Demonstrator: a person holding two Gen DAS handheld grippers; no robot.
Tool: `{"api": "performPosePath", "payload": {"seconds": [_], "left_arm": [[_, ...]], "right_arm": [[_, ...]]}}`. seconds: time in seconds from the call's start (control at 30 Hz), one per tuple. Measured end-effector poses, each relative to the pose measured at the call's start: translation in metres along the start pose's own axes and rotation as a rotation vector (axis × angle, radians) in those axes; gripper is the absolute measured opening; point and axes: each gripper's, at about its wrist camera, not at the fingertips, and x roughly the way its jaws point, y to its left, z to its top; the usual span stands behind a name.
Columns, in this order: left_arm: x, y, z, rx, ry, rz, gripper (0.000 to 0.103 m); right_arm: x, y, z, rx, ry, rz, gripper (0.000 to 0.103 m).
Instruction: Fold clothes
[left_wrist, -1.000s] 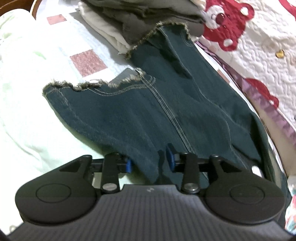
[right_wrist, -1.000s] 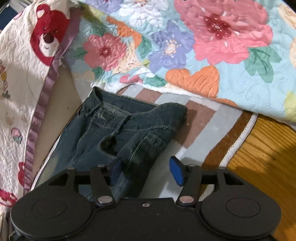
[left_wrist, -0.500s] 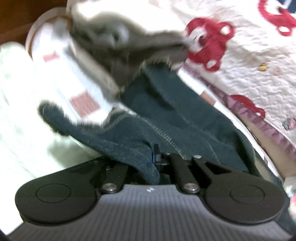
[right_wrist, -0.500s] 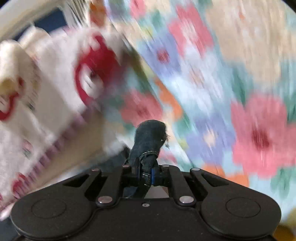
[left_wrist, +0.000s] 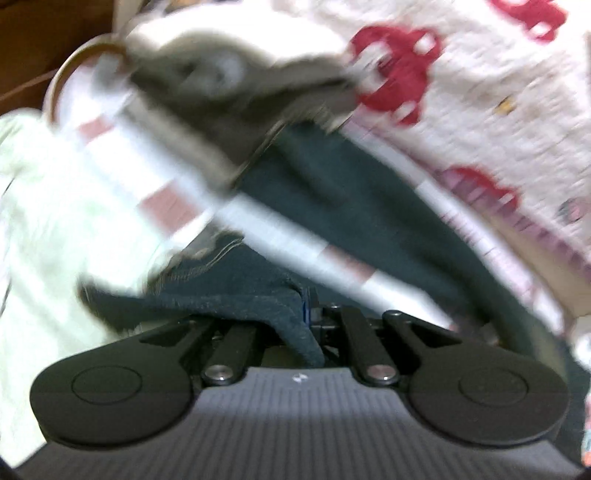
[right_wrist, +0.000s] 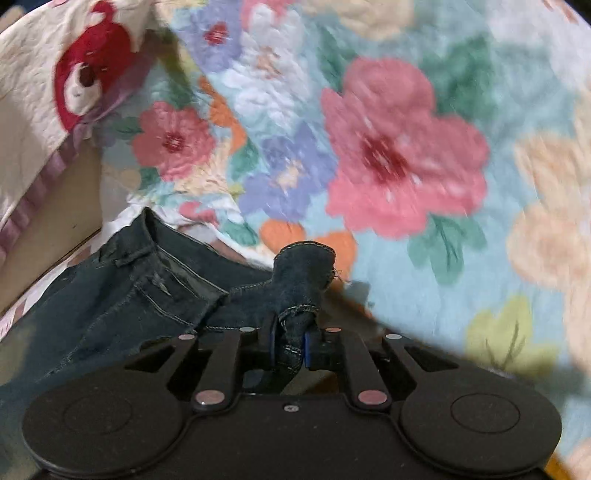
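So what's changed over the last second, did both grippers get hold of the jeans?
Yes. Both were open a second ago; now the left gripper is shut on a leg edge of the jeans, the right gripper on the waistband corner, lifting it. The folded pile and quilts stayed put.

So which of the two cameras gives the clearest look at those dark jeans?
The right wrist view. There the jeans are sharp: waistband, belt loop and stitching show, with a bunched edge pinched in the right hand-held gripper. The left wrist view is motion-blurred; it shows the frayed legs and a fold clamped in the left hand-held gripper.
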Motion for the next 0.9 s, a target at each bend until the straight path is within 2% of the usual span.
{"api": "performPosePath", "payload": {"seconds": [0.07,0.13,0.2,0.23,0.33,0.4,0.47,0.53,0.6,0.63,0.67,0.73,0.8,0.9], "left_arm": [[-0.012,-0.008,0.014,0.022,-0.054,-0.042,0.003],[-0.023,-0.017,0.028,0.044,-0.107,-0.083,0.003],[-0.027,-0.012,0.030,0.028,-0.111,-0.088,0.003],[-0.023,-0.004,0.025,0.004,-0.087,-0.074,0.003],[0.015,0.030,-0.003,-0.094,0.072,0.030,0.003],[0.039,0.045,-0.028,-0.107,0.175,0.114,0.003],[0.050,0.051,-0.046,-0.097,0.238,0.175,0.003],[0.047,0.052,-0.047,-0.089,0.242,0.170,0.005],[0.039,0.049,-0.037,-0.084,0.221,0.141,0.010],[0.034,0.047,-0.032,-0.071,0.214,0.133,0.015],[0.030,0.044,-0.029,-0.050,0.207,0.131,0.016],[0.021,0.037,-0.020,-0.005,0.199,0.133,0.017],[0.015,0.033,-0.007,0.017,0.195,0.137,0.018],[0.003,0.029,0.023,0.061,0.204,0.100,0.018]], "right_arm": [[-0.008,0.001,0.009,0.025,-0.023,0.055,0.013],[-0.017,-0.010,0.017,0.134,-0.040,0.167,0.013],[-0.017,-0.016,0.018,0.157,-0.005,0.192,0.013],[-0.016,-0.015,0.016,0.136,0.012,0.180,0.013],[-0.012,-0.006,0.002,0.017,0.049,0.111,0.014],[-0.009,0.001,-0.007,-0.061,0.074,0.065,0.014],[-0.007,0.007,-0.016,-0.140,0.098,0.019,0.015],[-0.006,0.006,-0.018,-0.132,0.116,-0.007,0.015],[-0.010,0.004,-0.013,-0.114,0.133,-0.032,0.023],[-0.014,0.005,-0.010,-0.110,0.137,-0.050,0.030],[-0.018,0.006,-0.007,-0.106,0.140,-0.069,0.035],[-0.034,0.013,-0.001,-0.130,0.118,-0.089,0.036],[-0.050,0.026,0.003,-0.191,0.080,-0.068,0.037],[-0.072,0.055,0.006,-0.272,0.034,0.023,0.038]]}}
